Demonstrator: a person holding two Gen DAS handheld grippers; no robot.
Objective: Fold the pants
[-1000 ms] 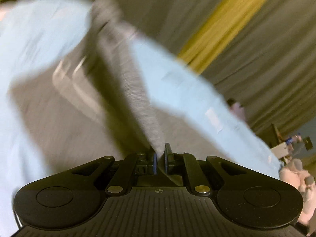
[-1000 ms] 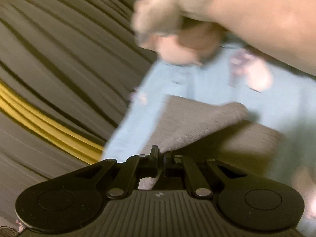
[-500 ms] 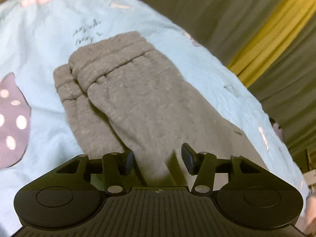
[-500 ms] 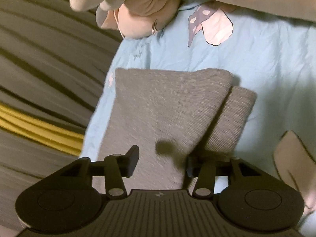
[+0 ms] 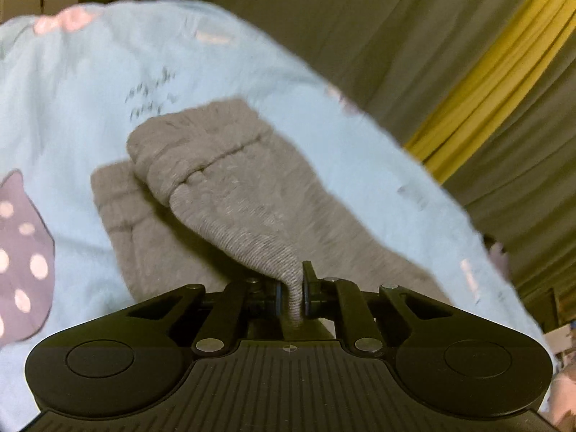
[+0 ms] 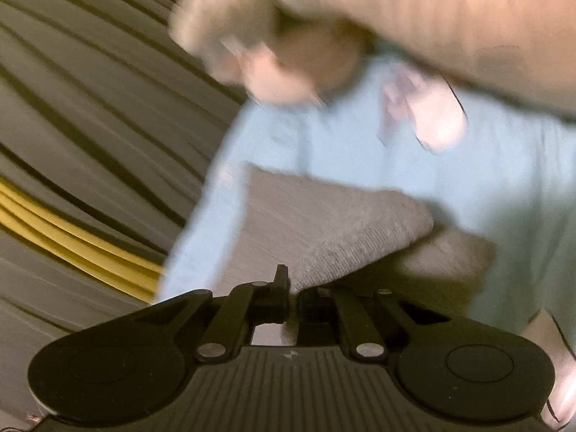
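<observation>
Grey knit pants (image 5: pixel 234 187) lie folded on a light blue bed sheet (image 5: pixel 90 82). My left gripper (image 5: pixel 291 291) is shut on a pinched ridge of their near edge, and the cloth rises from the pile into the jaws. In the blurred right wrist view the same pants (image 6: pixel 324 223) spread ahead. My right gripper (image 6: pixel 293 288) is shut on the near edge of their top layer, which is lifted off the layer beneath.
A blurred pink and beige plush toy (image 6: pixel 273 46) lies at the far end of the sheet (image 6: pixel 504 180), beside a beige cushion (image 6: pixel 450 18). Grey curtains with a yellow stripe (image 5: pixel 478 82) hang beyond the bed edge. A purple dotted print (image 5: pixel 21 252) marks the sheet.
Half a second ago both grippers stood open over the flat folded pants. Both have now shut on the near edge and raised the fabric a little.
</observation>
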